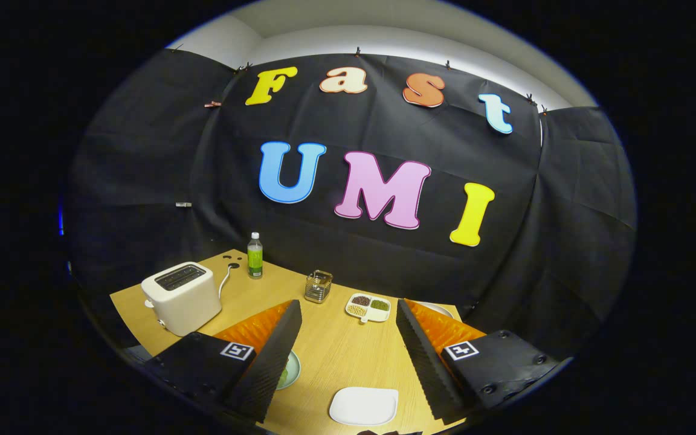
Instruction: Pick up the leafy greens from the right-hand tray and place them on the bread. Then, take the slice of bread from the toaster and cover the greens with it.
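Our hand-held gripper (348,356) hangs spread and empty above the bench (336,350); we judge the greens' tray (438,309) lies ahead-right, behind the right finger.

Tongs (348,338) raised and spread wide, 2 ribbed black fingers (275,350) well apart, nothing between them.

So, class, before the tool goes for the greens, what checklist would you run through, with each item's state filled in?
1. Tool open, nothing between its fingers: ok.
2. Bare wooden table between the fingers: ok.
3. Greens located: cannot tell; a green plate is half hidden behind the left finger.
4. Bread to be topped in sight: not ok; the white plate looks bare.
5. Toaster upright beyond the left finger: ok.
6. Bread in its slots: cannot tell.
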{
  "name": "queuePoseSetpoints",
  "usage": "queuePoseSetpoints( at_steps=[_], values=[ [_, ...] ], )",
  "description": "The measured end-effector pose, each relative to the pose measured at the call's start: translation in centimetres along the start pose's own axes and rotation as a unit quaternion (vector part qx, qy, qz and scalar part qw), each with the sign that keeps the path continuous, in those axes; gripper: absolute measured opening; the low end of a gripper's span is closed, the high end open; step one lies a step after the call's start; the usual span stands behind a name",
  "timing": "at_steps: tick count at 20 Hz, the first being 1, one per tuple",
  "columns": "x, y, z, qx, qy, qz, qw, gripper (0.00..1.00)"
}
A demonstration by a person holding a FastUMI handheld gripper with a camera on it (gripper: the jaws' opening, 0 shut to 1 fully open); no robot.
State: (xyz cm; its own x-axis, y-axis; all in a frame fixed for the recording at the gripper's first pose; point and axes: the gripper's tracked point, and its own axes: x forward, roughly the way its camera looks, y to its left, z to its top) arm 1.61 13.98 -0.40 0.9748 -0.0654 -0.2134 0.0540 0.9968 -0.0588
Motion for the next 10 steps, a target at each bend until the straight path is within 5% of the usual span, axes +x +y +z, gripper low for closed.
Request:
queuePoseSetpoints(
  at_steps=[10],
  values=[
    [-3.0, -0.1, 0.9, 0.004, -0.042, 0.076, 0.996, 0.98]
  ],
)
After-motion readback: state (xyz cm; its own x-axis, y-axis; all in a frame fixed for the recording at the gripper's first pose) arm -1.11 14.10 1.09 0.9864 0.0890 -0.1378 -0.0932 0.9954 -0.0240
